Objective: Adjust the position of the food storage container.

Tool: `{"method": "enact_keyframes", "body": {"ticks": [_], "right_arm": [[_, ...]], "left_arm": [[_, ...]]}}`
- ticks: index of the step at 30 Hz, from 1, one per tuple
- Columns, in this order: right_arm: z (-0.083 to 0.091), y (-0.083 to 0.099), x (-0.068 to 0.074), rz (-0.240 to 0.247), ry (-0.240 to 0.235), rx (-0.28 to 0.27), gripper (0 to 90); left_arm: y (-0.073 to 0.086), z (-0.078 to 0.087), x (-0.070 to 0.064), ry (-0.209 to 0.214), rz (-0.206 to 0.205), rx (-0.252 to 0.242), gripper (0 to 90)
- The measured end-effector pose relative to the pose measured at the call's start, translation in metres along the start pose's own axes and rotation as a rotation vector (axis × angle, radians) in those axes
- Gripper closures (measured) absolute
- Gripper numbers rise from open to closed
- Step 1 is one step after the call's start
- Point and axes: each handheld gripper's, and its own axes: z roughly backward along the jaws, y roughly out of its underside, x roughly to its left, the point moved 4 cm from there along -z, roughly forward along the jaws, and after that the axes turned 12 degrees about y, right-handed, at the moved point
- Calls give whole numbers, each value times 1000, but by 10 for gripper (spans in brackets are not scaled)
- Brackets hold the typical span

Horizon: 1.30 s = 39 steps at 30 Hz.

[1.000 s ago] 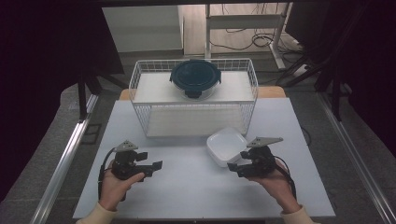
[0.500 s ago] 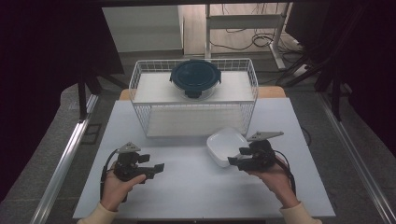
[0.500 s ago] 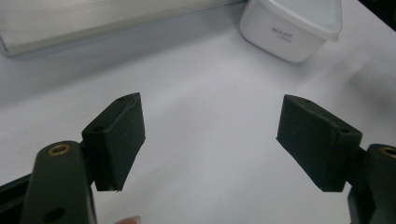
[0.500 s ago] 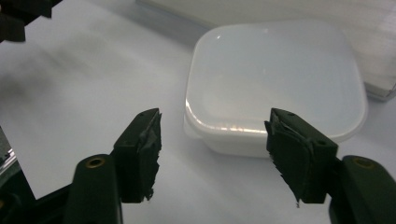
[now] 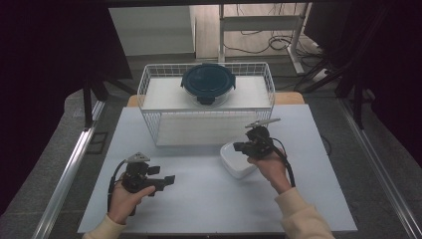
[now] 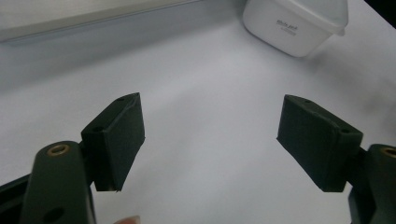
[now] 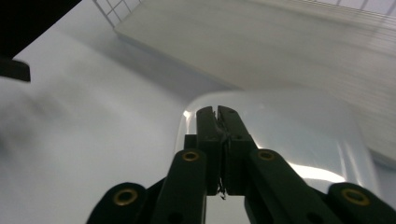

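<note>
White table (image 5: 199, 209). My right gripper (image 5: 240, 147) is pinched on nothing above the tub (image 5: 236, 164); pushing down could tip it. My left gripper (image 5: 171, 179) gapes.

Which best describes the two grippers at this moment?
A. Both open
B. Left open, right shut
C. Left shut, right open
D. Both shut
B: the left gripper has its jaws spread wide over bare table, while the right gripper has its jaws pressed together above the white container.
</note>
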Motion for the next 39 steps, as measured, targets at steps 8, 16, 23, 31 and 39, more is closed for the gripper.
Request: {"method": "enact_keyframes", "body": {"ticks": [8, 16, 23, 31, 39], "right_arm": [[-33, -17, 7, -28, 7, 25, 892], [-58, -19, 15, -59, 27, 46, 891], [-64, -16, 17, -48, 53, 66, 892], [-53, -7, 24, -5, 69, 98, 893], [-34, 12, 26, 47, 42, 129, 893]], "left_arm": [[2, -1, 6, -8, 13, 10, 224], [4, -3, 7, -10, 16, 15, 225], [6, -5, 9, -9, 19, 27, 223], [6, -4, 8, -4, 19, 28, 224], [6, -4, 8, -2, 23, 26, 223]]}}
